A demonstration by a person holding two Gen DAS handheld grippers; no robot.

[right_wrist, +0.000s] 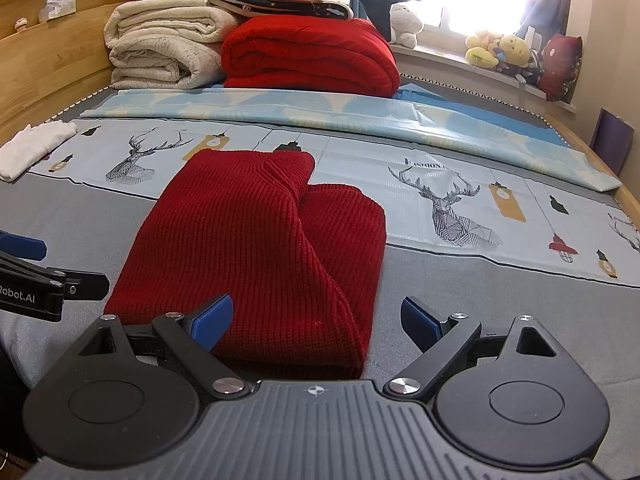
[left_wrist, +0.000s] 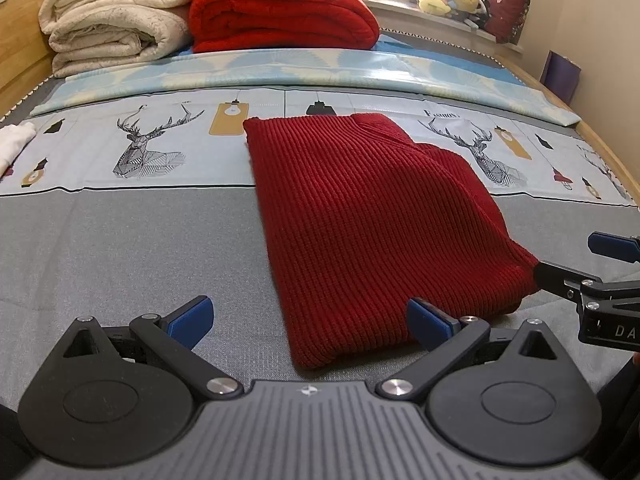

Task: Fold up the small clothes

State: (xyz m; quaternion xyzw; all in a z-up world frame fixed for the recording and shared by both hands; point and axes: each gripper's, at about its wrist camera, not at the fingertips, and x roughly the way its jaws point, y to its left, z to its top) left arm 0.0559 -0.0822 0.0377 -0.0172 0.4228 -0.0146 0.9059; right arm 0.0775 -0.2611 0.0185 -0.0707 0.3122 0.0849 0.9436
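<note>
Left gripper (left_wrist: 308, 322): jaws wide, empty, at near hem. Right gripper (right_wrist: 316, 322): likewise spread, empty. Red knit sweater (left_wrist: 360, 216): folded lengthwise on grey bedspread (left_wrist: 120, 248), near edge between both grippers, seemingly ready for a crosswise fold

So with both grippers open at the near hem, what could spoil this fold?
The red knit sweater is thick and layered, so the left gripper or right gripper might pinch only the top layer. Its right side already lies bunched and uneven, so another fold could end up lopsided.
</note>
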